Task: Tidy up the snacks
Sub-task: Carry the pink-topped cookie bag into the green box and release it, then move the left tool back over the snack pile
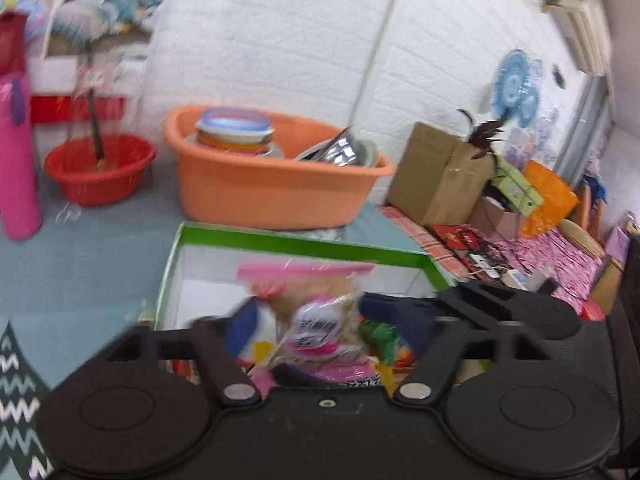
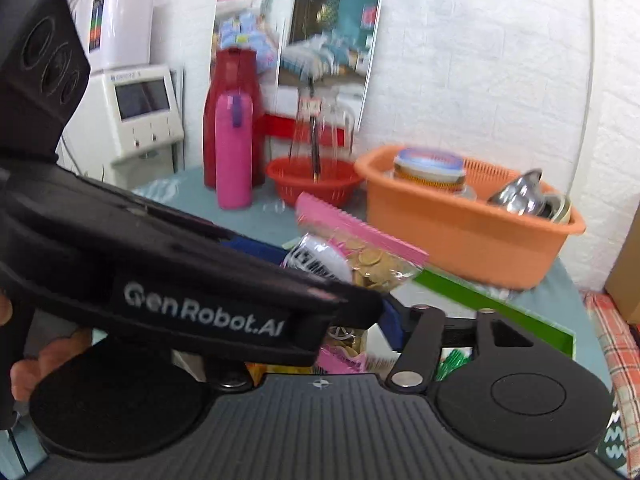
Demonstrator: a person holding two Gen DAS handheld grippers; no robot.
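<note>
My left gripper (image 1: pixel 316 322) is shut on a clear snack bag (image 1: pixel 316 320) with a pink top seal and small round biscuits, held just above a green-rimmed cardboard box (image 1: pixel 296 242). The same bag (image 2: pixel 360 252) shows in the right wrist view, clamped by the left gripper's body (image 2: pixel 200 292), which crosses the frame from the left. Other colourful snack packets (image 1: pixel 384 340) lie in the box under the bag. My right gripper is mostly hidden behind the left one; one blue pad (image 2: pixel 394 326) shows beside the box (image 2: pixel 492 304), and I cannot tell how its jaws stand.
An orange tub (image 1: pixel 276 196) with containers and steel bowls stands right behind the box. A red basket (image 1: pixel 100 168) and a pink bottle (image 1: pixel 18 160) are at the back left. Cardboard boxes (image 1: pixel 436 176) and clutter lie to the right on a bed.
</note>
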